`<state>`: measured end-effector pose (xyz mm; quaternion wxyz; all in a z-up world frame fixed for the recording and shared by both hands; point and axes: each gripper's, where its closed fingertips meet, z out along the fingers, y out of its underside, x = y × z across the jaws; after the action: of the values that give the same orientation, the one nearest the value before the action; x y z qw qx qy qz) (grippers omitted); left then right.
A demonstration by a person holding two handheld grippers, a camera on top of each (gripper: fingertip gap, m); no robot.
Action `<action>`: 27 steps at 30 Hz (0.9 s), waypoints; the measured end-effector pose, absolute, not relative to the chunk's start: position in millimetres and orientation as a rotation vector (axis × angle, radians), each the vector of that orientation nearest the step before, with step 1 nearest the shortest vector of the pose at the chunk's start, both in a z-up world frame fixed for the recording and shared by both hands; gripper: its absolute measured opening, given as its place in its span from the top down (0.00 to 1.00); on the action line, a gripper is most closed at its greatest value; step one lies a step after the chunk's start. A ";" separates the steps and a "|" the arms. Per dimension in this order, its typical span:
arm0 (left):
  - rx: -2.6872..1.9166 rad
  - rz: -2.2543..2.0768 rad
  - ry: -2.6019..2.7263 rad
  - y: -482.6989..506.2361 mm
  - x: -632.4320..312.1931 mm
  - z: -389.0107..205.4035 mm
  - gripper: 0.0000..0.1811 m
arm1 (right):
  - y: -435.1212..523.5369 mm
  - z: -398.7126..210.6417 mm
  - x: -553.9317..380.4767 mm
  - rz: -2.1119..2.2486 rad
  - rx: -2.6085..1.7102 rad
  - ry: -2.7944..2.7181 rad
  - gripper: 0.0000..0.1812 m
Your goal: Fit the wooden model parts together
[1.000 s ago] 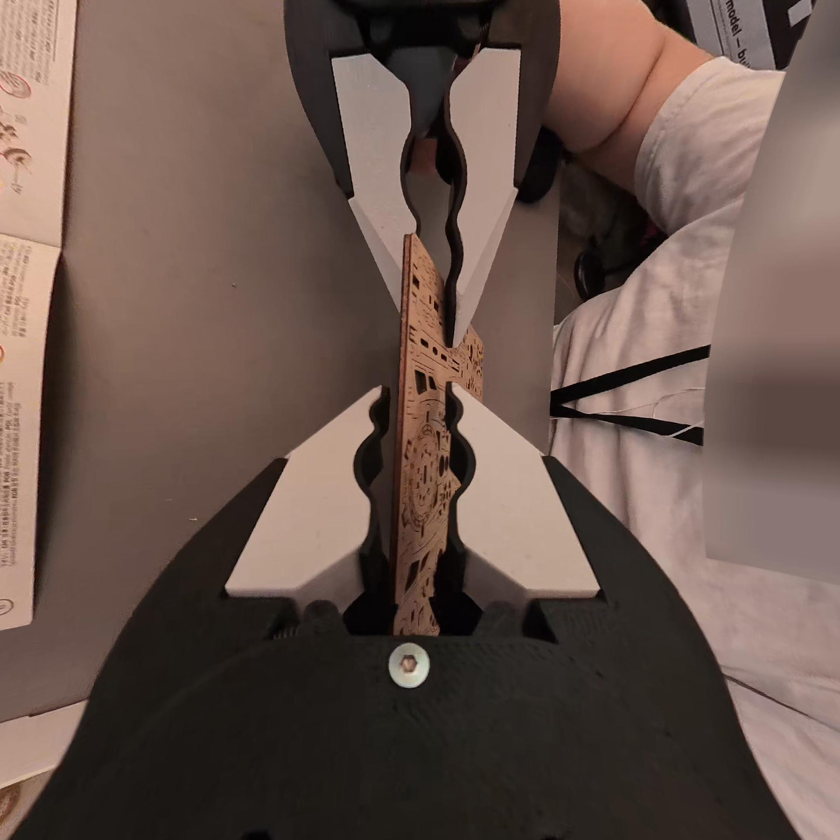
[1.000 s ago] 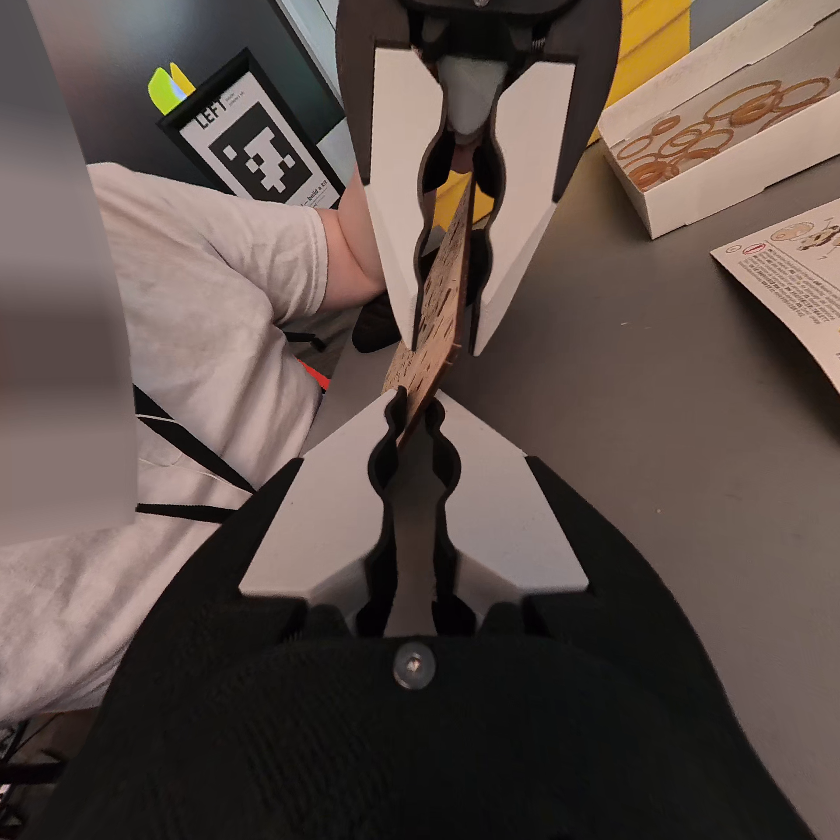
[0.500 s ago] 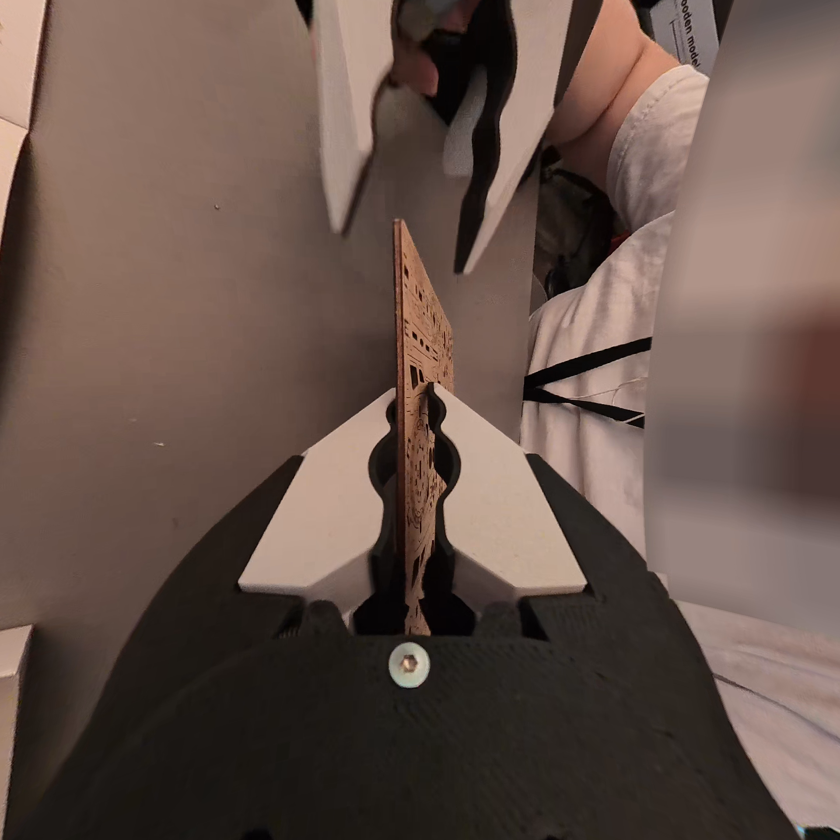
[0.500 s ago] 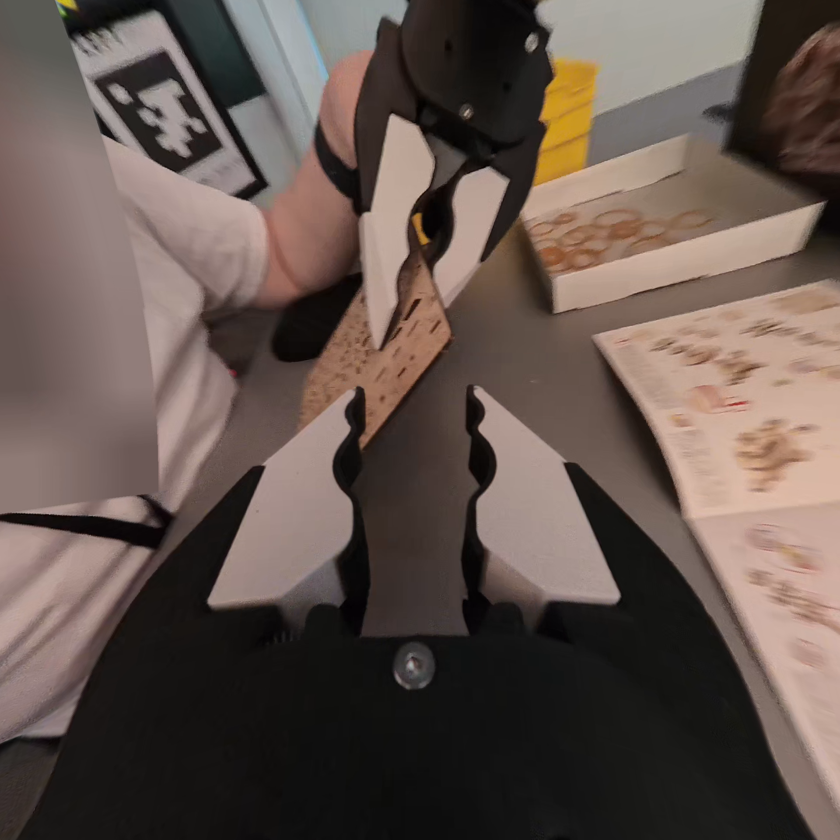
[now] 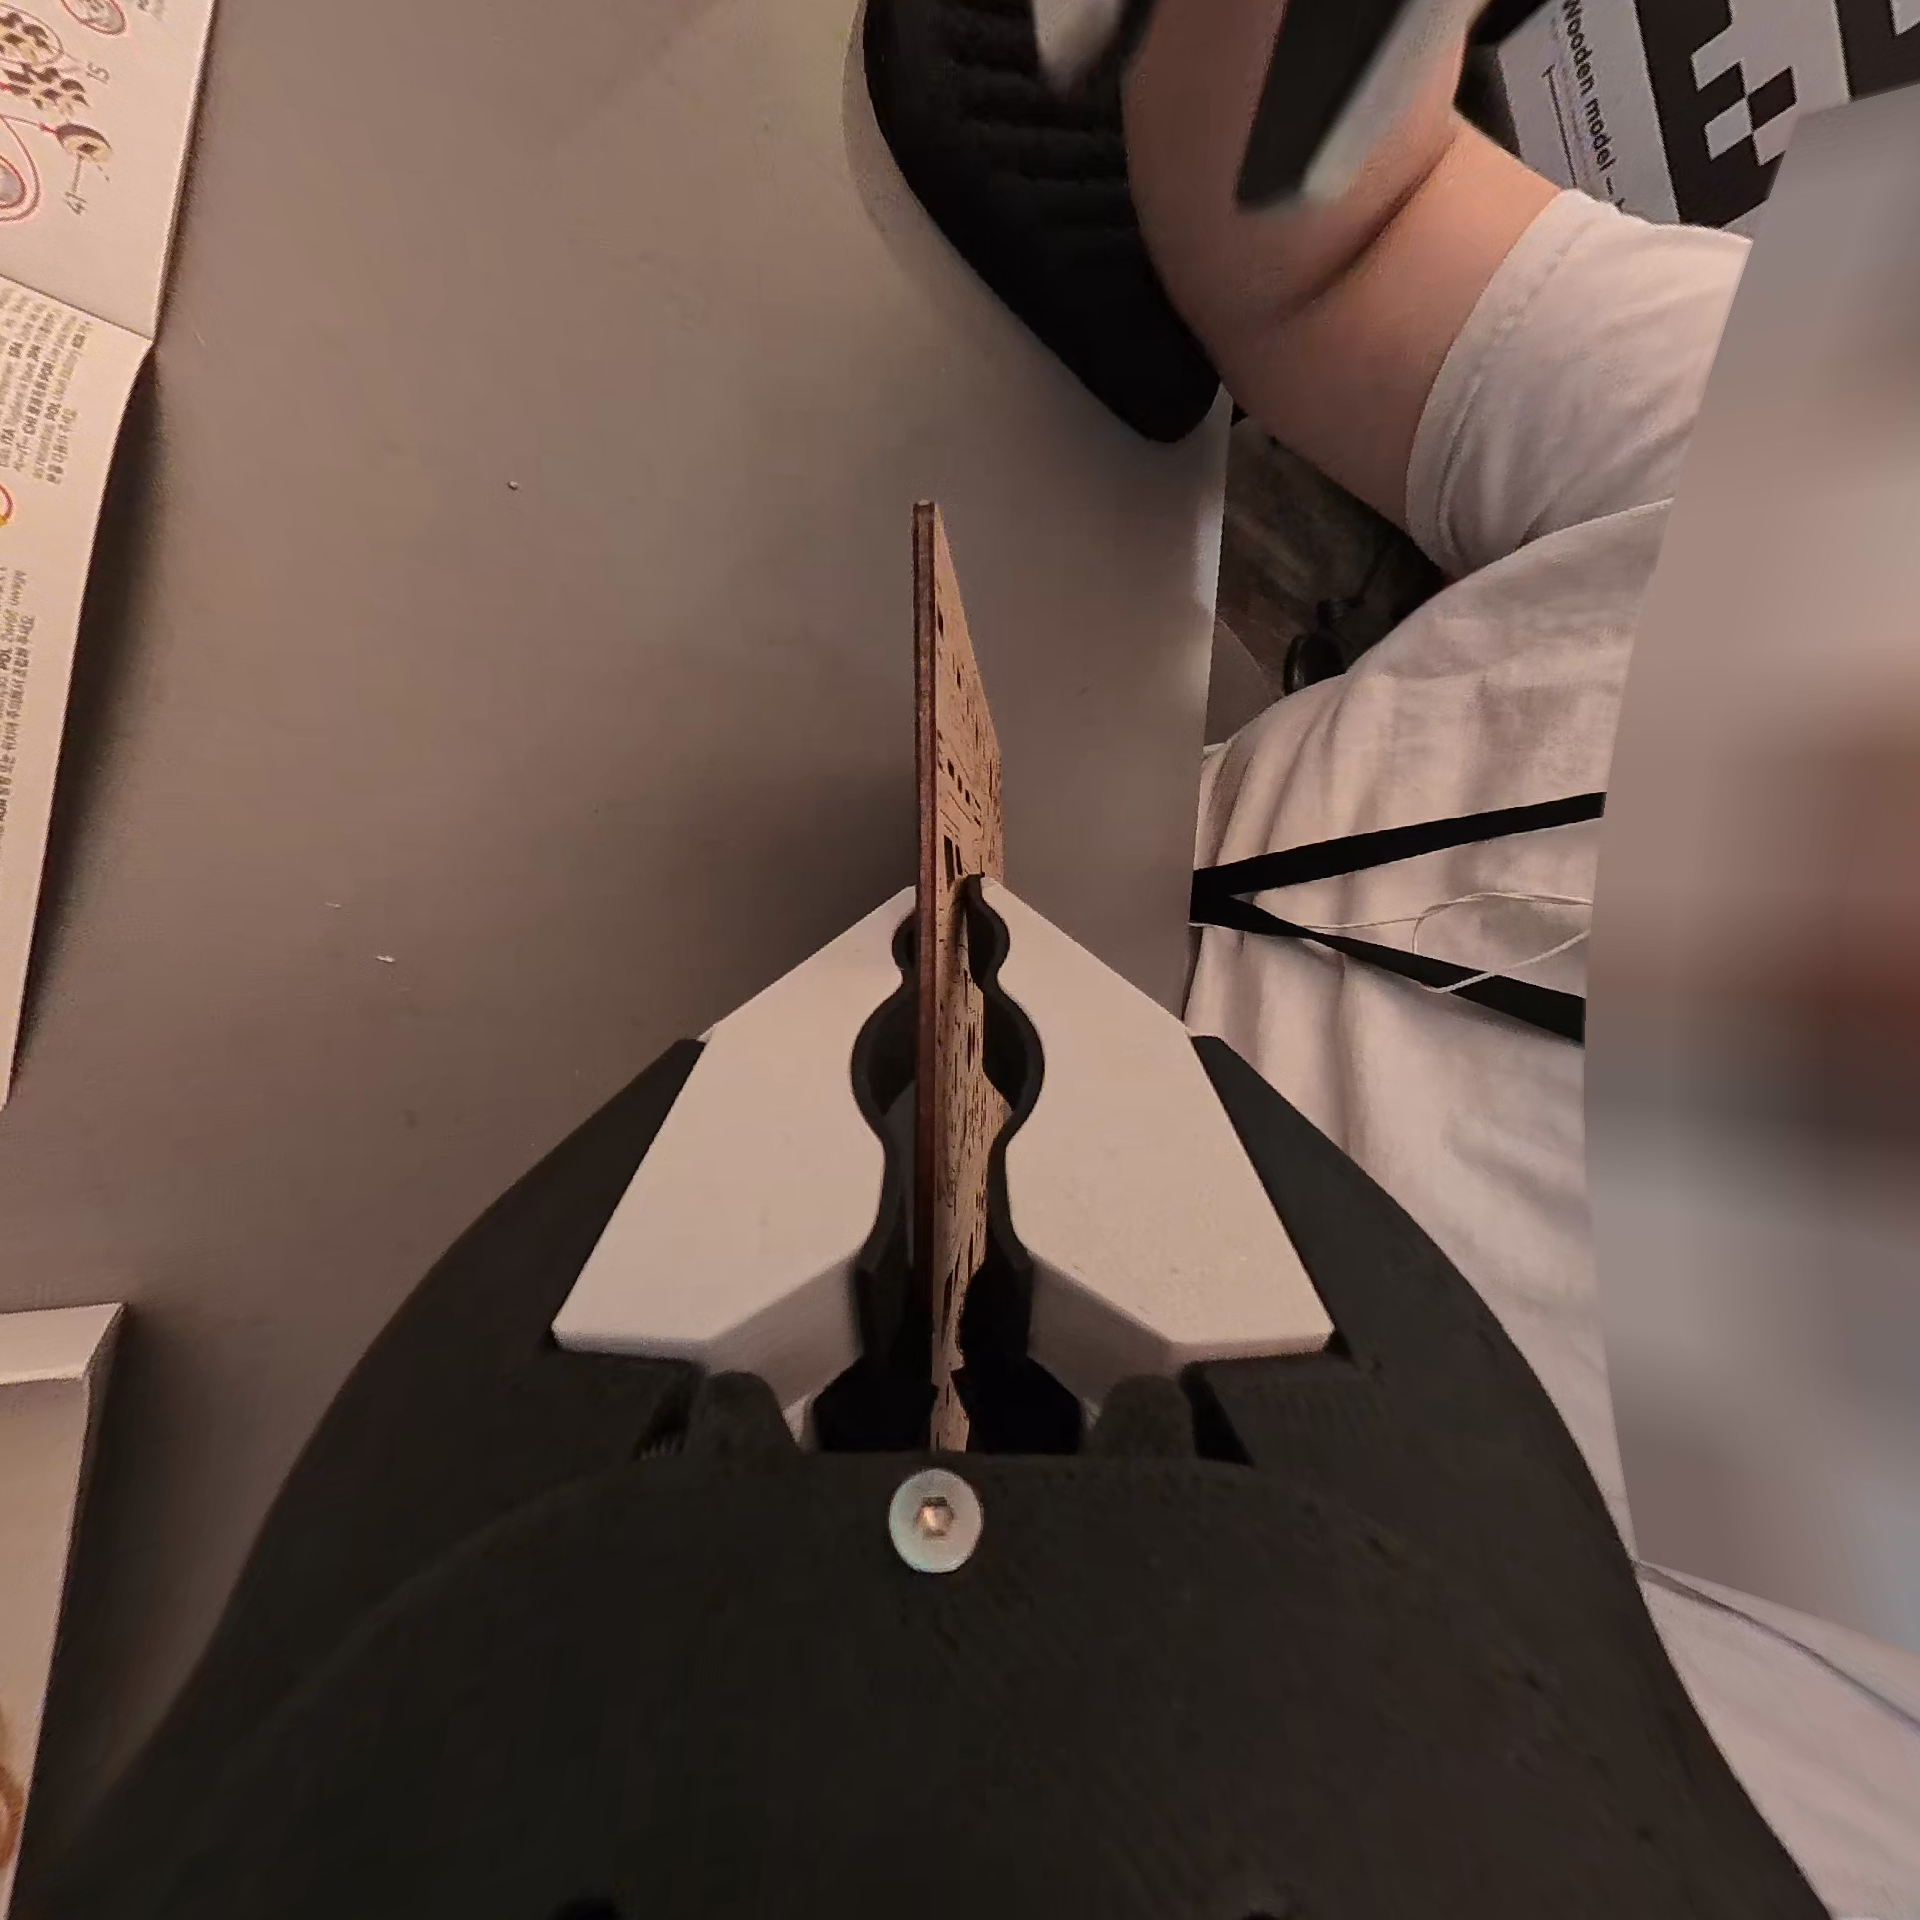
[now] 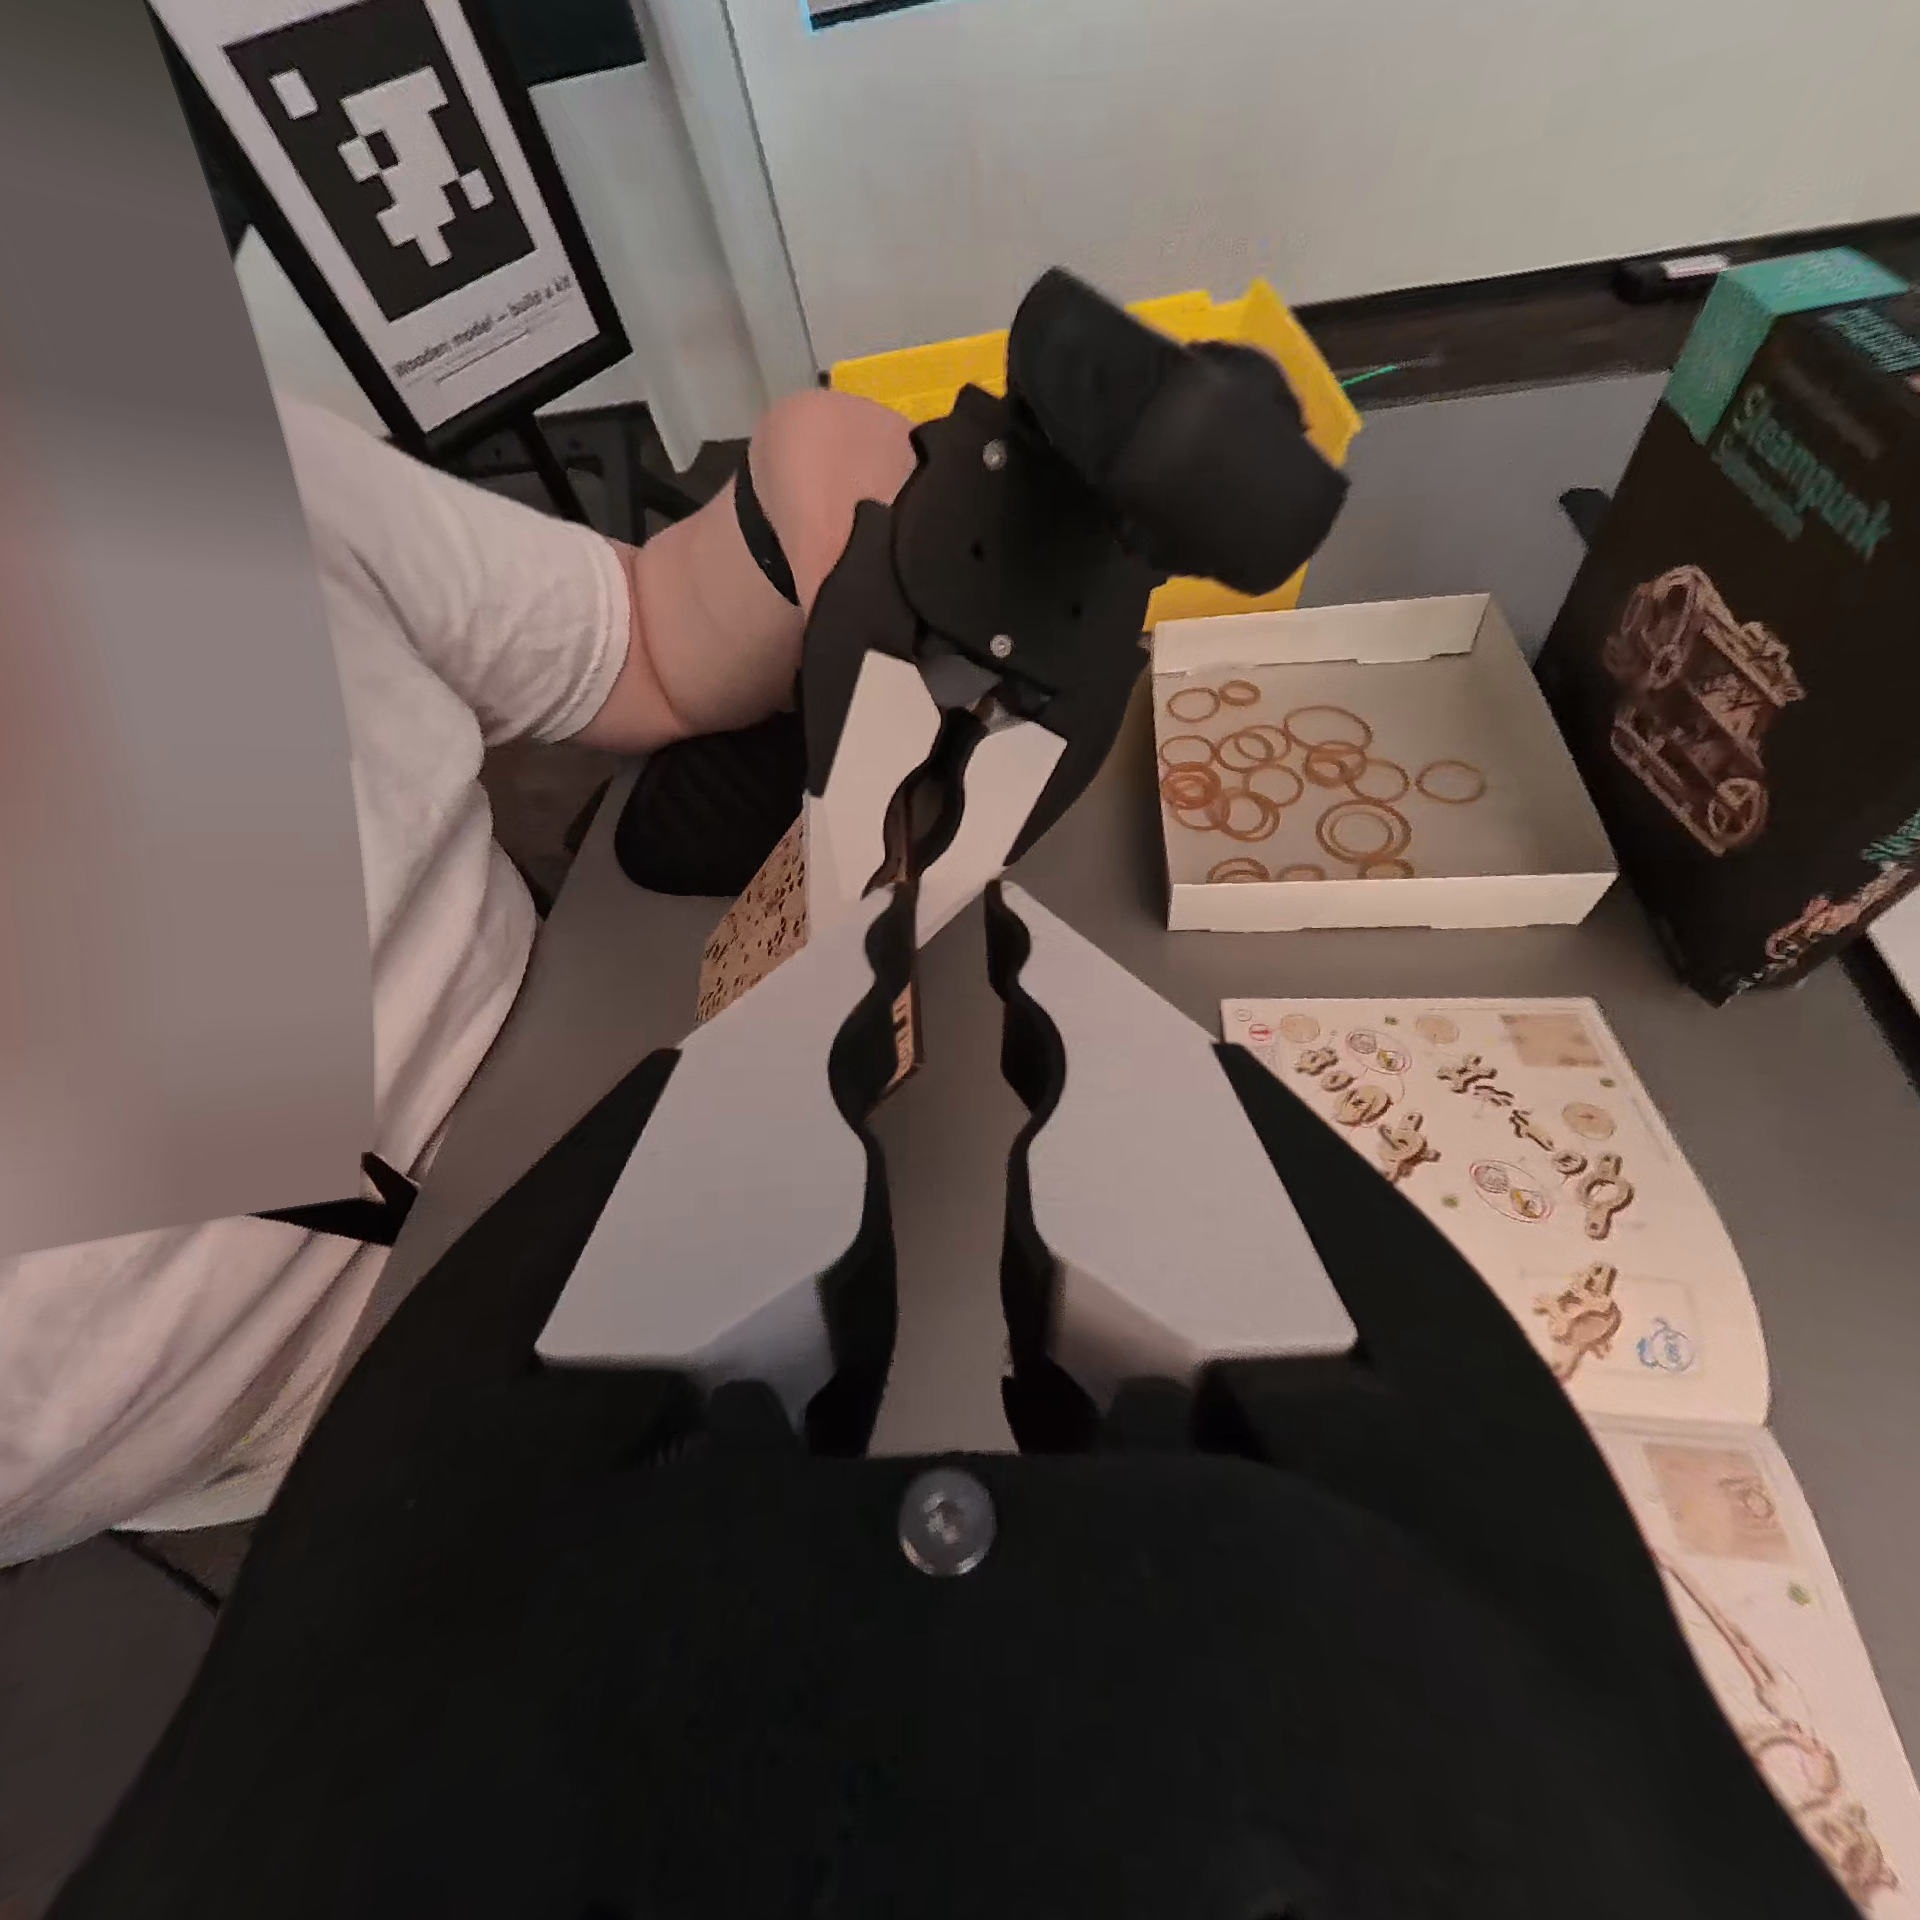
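My left gripper (image 5: 945,899) is shut on a thin laser-cut wooden sheet (image 5: 951,727), held upright and edge-on above the grey table (image 5: 520,623). The right wrist view shows this left gripper (image 6: 883,878) from the front, with the sheet (image 6: 764,925) hanging below it. My right gripper (image 6: 945,899) is open and empty, its tips just short of the left gripper's tips. A strip of the sheet shows through the gap. In the left wrist view one blurred finger (image 5: 1299,114) of the right gripper shows at the top edge.
A white tray (image 6: 1382,899) with several wooden rings sits behind on the right, and a dark kit box (image 6: 1745,675) stands beside it. An instruction sheet (image 6: 1486,1195) lies to the right. A yellow bin (image 6: 1247,343) and a marker sign (image 6: 405,177) stand behind. A person's arm and white shirt are on the left. My hands' fingertips stand some 11 cm from each other.
My right gripper has let go of the far end of the wooden sheet, opened, and drawn back from it. My left gripper still holds the sheet.
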<state>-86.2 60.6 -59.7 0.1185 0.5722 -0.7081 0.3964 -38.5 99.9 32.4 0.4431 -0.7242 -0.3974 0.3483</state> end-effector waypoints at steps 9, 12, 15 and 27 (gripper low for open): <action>1.690 1.120 -2.109 66.5 -85.4 -61.1 0.98 | 147.0 34.3 17.3 0.811 -2.011 -0.160 0.95; 1.694 1.108 -2.101 67.8 -83.9 -64.3 0.98 | 134.3 10.7 24.7 0.545 -2.236 -0.155 0.98; 1.705 1.103 -2.072 68.3 -82.7 -67.7 0.98 | 120.1 -12.7 28.3 0.344 -2.411 -0.167 1.00; 1.682 1.219 -1.978 67.6 -74.2 -64.2 0.99 | 89.9 -79.9 48.5 0.060 -2.796 -0.238 1.00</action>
<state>-74.2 67.6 -64.2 0.1364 0.5809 -0.6831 0.4210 48.5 89.9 -79.9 0.1665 -0.9823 -0.0838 0.0211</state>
